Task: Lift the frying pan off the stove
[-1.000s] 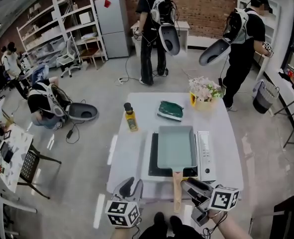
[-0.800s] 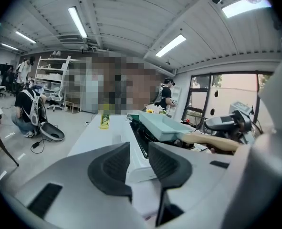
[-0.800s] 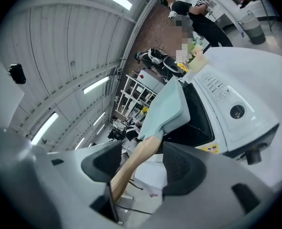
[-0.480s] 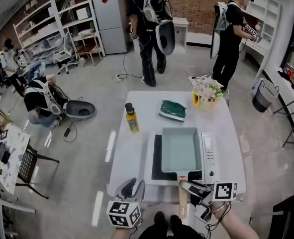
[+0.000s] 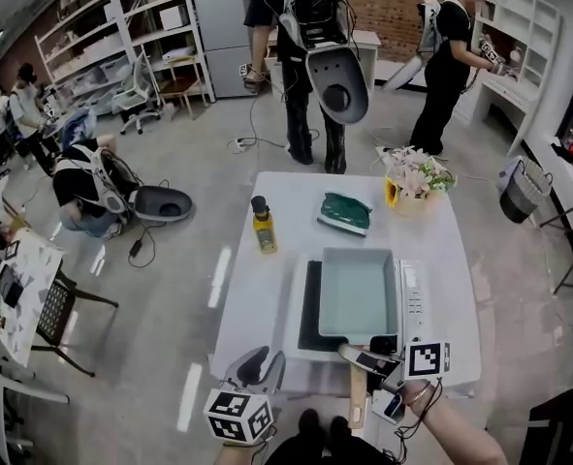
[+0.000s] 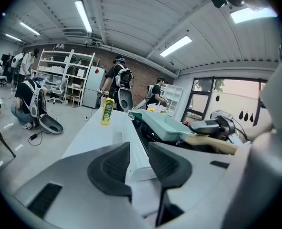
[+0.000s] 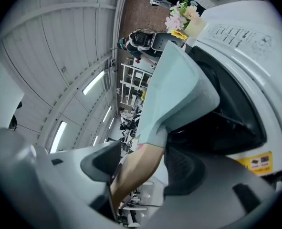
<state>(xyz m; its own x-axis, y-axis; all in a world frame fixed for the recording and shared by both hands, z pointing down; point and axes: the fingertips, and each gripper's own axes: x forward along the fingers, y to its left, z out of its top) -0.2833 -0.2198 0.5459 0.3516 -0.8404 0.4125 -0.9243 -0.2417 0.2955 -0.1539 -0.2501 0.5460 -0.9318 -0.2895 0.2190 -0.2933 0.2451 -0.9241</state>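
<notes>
A pale teal rectangular frying pan [image 5: 359, 294] sits on the black-topped stove [image 5: 310, 308], its wooden handle [image 5: 357, 395] pointing toward me. My right gripper [image 5: 364, 361] comes at the handle from the right. In the right gripper view its jaws have just been opening and now stand wide, one on each side of the handle [image 7: 136, 175], below the pan [image 7: 174, 94]; no pad visibly presses it. My left gripper [image 5: 252, 368] hovers at the table's near edge, left of the stove, its fingers [image 6: 109, 168] slightly apart with nothing between them. Its view shows the pan [image 6: 164, 125].
On the white table [image 5: 257, 298] stand a yellow oil bottle [image 5: 263, 225], a folded green cloth [image 5: 345, 211] and a vase of flowers [image 5: 417, 177] behind the stove. People with gear stand and crouch on the floor beyond. A chair [image 5: 58, 318] is at the left.
My right gripper has moved left to the pan's handle and rolled, so its jaws now straddle it. The left gripper has stayed put. The people behind have shifted.
</notes>
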